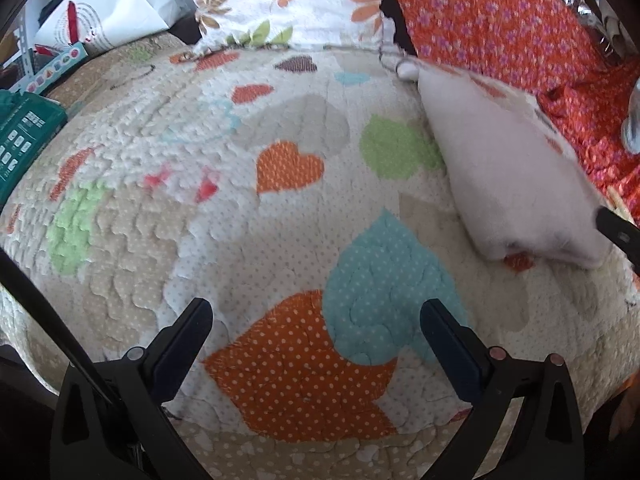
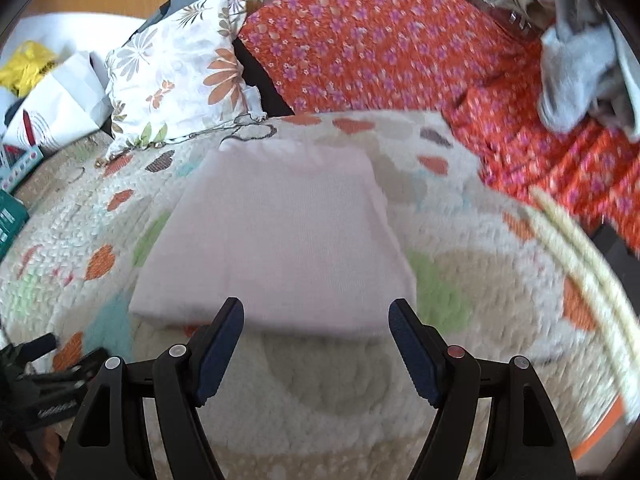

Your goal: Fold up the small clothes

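A folded pale pink garment (image 2: 280, 236) lies flat on the heart-patterned quilt (image 2: 460, 380). In the left wrist view the same garment (image 1: 508, 168) sits at the right. My right gripper (image 2: 318, 312) hovers open just in front of its near edge, with nothing between the fingers. Its dark tip (image 1: 618, 232) shows at the right edge of the left wrist view. My left gripper (image 1: 316, 316) stands open over bare quilt (image 1: 160, 240), well left of the garment. A crumpled grey garment (image 2: 576, 76) lies on the orange flowered cloth (image 2: 380, 40) at the far right.
A flowered pillow (image 2: 180, 76) leans at the back left, also seen as the pillow (image 1: 288, 0). White paper bags (image 2: 60, 108) and a teal box (image 1: 20, 140) stand off the quilt's left side. Cream cords (image 2: 580, 260) hang at the right.
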Tool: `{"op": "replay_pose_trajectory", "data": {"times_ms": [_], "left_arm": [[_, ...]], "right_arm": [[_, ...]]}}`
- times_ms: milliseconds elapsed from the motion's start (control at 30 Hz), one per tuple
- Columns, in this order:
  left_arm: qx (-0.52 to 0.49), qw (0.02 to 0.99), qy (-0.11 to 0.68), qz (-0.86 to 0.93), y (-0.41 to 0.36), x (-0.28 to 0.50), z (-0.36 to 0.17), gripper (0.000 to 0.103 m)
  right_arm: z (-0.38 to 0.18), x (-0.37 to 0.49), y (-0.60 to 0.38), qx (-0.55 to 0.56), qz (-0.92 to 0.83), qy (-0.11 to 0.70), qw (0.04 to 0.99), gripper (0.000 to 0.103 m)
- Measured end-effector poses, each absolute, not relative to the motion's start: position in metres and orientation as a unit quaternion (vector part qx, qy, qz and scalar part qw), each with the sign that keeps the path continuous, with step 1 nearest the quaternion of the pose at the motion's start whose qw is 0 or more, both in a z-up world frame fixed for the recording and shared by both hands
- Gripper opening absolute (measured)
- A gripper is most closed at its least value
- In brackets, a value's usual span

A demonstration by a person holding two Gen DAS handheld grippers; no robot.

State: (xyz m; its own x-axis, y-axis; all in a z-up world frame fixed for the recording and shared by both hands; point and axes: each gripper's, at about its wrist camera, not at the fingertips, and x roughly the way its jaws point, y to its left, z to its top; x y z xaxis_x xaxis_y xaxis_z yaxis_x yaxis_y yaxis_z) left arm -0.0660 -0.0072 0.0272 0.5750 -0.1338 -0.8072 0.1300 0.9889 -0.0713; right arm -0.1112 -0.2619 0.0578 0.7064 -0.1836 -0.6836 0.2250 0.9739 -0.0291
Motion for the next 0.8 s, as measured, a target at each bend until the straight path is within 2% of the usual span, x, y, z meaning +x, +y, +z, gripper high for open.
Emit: {"op": "replay_pose_trajectory", "data": {"times_ms": [100, 200, 400, 500, 800], "left_arm": [[-0.001, 0.901, 0.427, -0.073, -0.006, -0.073, 0.042, 0.103], [0.008, 0.911, 0.404, -0.081, -0.008, -0.081, 0.053, 0.103], [0.017, 0.915, 0.391, -0.103, -0.017, -0.088, 0.062, 0.103], [0.018, 0.915, 0.389, -0.108, -0.022, -0.091, 0.064, 0.103], [0.015, 0.911, 0.394, -0.122, -0.031, -0.094, 0.064, 0.103]], "right_arm": [[0.045, -0.085, -0.273, 0.015, -0.124, 0.399, 0.908, 0.079], [0.016, -0.078, -0.289, 0.062, -0.119, 0.448, 0.884, 0.079], [0.016, -0.101, -0.272, 0.018, -0.125, 0.439, 0.890, 0.083], [0.003, -0.109, -0.272, 0.043, -0.108, 0.467, 0.877, 0.084], [0.010, -0.128, -0.277, 0.053, -0.122, 0.443, 0.886, 0.084]]}}
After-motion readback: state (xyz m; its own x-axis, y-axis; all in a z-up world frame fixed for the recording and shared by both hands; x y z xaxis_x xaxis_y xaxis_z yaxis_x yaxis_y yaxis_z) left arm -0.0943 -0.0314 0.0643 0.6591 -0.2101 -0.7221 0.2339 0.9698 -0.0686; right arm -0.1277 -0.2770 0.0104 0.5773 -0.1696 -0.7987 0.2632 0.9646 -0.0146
